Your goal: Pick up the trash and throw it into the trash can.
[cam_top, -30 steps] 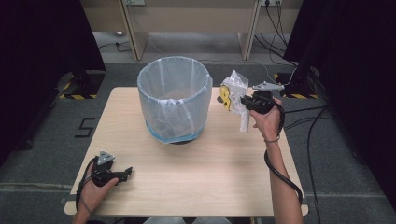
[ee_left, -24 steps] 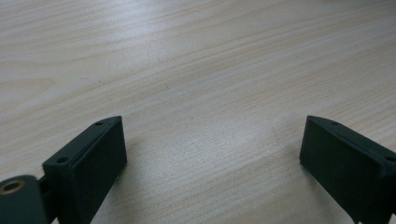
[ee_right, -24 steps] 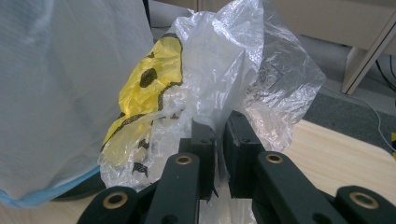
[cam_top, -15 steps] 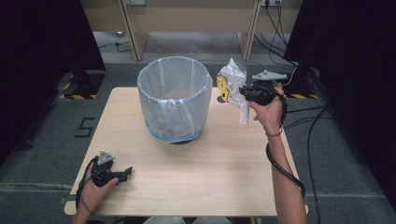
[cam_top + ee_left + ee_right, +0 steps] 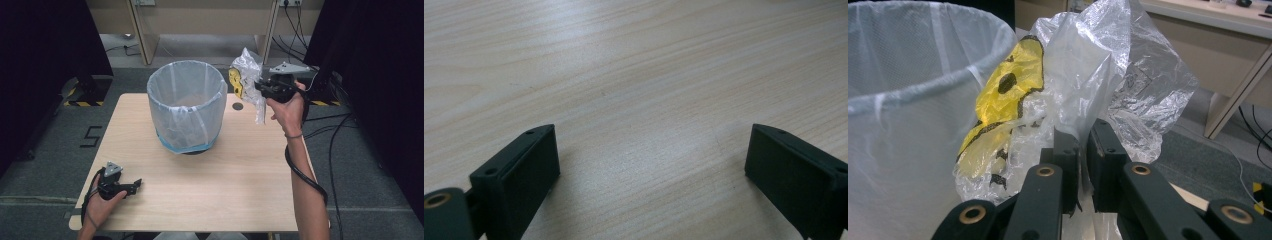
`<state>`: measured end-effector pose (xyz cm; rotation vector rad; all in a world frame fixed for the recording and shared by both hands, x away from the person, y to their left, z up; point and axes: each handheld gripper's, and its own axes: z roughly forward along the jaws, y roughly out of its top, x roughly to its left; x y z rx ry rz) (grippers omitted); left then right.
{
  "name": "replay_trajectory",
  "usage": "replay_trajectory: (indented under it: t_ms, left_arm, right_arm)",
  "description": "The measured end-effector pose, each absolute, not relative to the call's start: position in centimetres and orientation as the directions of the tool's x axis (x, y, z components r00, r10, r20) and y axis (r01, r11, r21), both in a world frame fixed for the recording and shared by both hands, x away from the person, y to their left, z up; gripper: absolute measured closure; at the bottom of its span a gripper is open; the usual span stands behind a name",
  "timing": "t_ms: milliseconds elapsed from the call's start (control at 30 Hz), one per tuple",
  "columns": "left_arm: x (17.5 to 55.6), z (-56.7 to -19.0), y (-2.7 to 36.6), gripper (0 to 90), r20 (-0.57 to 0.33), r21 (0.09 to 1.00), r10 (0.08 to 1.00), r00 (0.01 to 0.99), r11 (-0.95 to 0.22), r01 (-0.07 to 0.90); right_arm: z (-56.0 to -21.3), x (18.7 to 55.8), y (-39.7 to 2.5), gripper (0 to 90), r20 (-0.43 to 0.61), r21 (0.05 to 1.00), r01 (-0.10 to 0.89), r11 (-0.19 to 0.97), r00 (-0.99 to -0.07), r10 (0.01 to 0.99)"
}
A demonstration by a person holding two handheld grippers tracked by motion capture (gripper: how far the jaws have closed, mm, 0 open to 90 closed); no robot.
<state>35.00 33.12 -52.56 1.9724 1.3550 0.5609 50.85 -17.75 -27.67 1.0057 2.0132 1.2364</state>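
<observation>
Right tool [image 5: 261,86] is clamped on a crumpled clear plastic bag [image 5: 248,70] with a yellow-and-black print [image 5: 1003,95]. It is held up in the air over the counter's far right part, just beside the rim of the lined bin [image 5: 186,107] but not over its mouth.

The right gripper view shows the jaws nearly together, a thin fold of film pinched between them. Most of the bag billows above and to the sides of the jaws; a tail hangs below the hand.

Handling, as I judge it: very light, limp, no stiffness of its own. The film looks slick, so a thin pinch could creep out. It is not fragile, though it could tear if snagged on the bin's rim. The best hold is a bunched wad of several layers rather than a single sheet. The present bite seems to catch a gathered fold near the middle, which should do. The loose parts may drape over the liner's edge on release, so it wants to be dropped from well over the opening.

Left tool [image 5: 131,186] rests low at the counter's near left corner, jaws spread wide over bare counter [image 5: 634,75], holding nothing.
</observation>
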Motion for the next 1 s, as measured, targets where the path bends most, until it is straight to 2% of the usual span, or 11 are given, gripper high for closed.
replay_trajectory:
  t_ms: [367, 1000]
  left_arm:
    - [35.0, -52.5, 33.1, 6.3, -0.024, 0.728, 0.929, 0.369, -0.237, 0.643]
    - [35.0, -52.5, 33.1, 6.4, -0.021, 0.728, 0.929, 0.370, -0.239, 0.642]
  right_arm:
    - [-25.2, 50.7, -15.3, 83.7, -0.119, 0.914, 0.246, 0.322, -0.597, 0.793]
    - [-22.1, 50.7, -7.7, 83.7, -0.200, 0.890, 0.169, 0.424, -0.690, 0.696]
